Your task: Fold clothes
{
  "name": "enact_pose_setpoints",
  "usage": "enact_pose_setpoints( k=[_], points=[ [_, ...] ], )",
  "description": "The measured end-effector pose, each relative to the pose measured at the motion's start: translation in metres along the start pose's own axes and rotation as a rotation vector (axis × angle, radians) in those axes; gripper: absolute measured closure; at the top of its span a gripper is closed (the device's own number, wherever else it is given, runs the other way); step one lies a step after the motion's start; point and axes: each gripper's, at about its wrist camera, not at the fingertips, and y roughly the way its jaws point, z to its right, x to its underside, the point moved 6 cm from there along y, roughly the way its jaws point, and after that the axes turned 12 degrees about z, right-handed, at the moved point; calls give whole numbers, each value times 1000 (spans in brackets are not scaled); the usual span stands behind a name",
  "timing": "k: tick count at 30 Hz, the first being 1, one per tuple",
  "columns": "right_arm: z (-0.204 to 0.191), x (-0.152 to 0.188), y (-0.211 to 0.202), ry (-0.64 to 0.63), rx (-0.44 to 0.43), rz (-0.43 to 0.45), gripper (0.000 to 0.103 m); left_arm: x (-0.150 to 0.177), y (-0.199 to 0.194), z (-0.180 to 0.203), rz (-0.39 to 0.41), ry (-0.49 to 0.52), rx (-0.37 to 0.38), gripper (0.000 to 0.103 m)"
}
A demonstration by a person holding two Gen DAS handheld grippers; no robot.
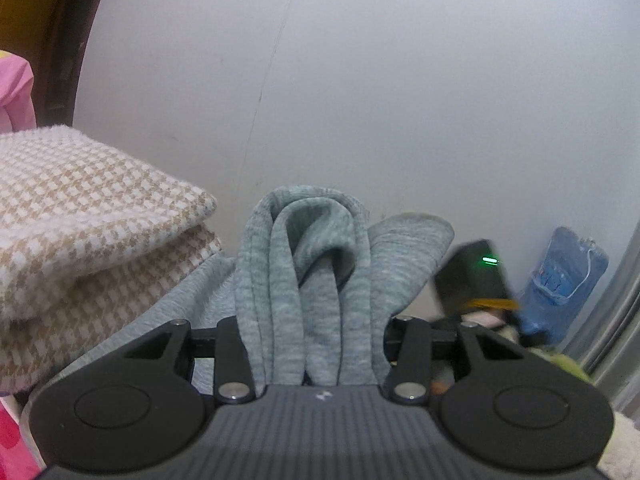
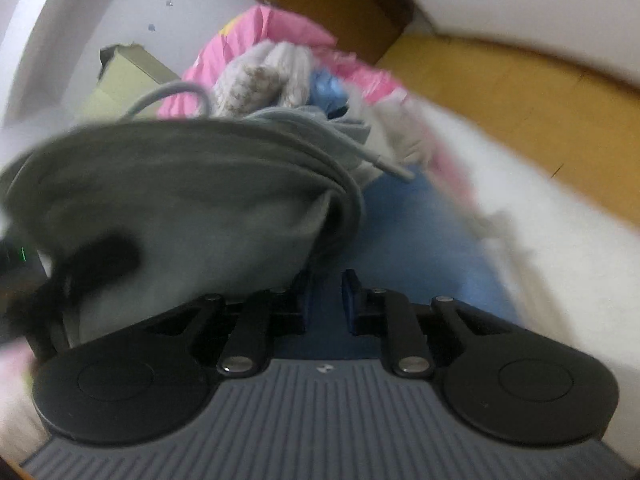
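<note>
The left gripper (image 1: 312,344) points slightly downward, its jaws clamped on bunched grey cloth (image 1: 304,264). The right gripper (image 2: 326,300), tilted and blurred, has its jaws nearly together beside that cloth.

The bunched sweater (image 1: 308,272) is pale grey-blue. The folded blanket (image 1: 80,232) beside it has a beige-and-white houndstooth check. The wall (image 1: 400,80) is white, the bag (image 1: 560,280) blue, the bedding (image 2: 256,32) pink, the headboard (image 2: 520,100) yellow-brown.

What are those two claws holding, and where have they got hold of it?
The left gripper clamps bunched folds of the grey garment. The right gripper is nearly closed; whether it pinches anything cannot be told.
</note>
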Motion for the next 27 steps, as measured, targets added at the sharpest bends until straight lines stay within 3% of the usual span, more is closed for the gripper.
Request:
enact_pose_setpoints(
  k=[3, 6, 10, 12, 16, 19, 27],
  points=[
    [7, -8, 21, 43, 51, 7, 91, 0, -20, -2, 23, -16, 9, 60],
    [24, -27, 24, 165, 116, 137, 92, -1, -24, -5, 45, -38, 23, 60],
    [49, -43, 0, 379, 79, 318, 92, 2, -27, -3, 42, -40, 22, 60],
    [51, -43, -15, 387, 52, 331, 92, 3, -30, -3, 40, -47, 22, 60],
    [40, -32, -32, 197, 75, 194, 92, 2, -30, -8, 53, -70, 27, 60],
    [34, -13, -8, 119, 79, 16, 92, 3, -35, -9, 62, -79, 35, 60],
    [18, -28, 50, 275, 21, -127, 92, 1, -51, -17, 123, -122, 31, 59]
  ],
)
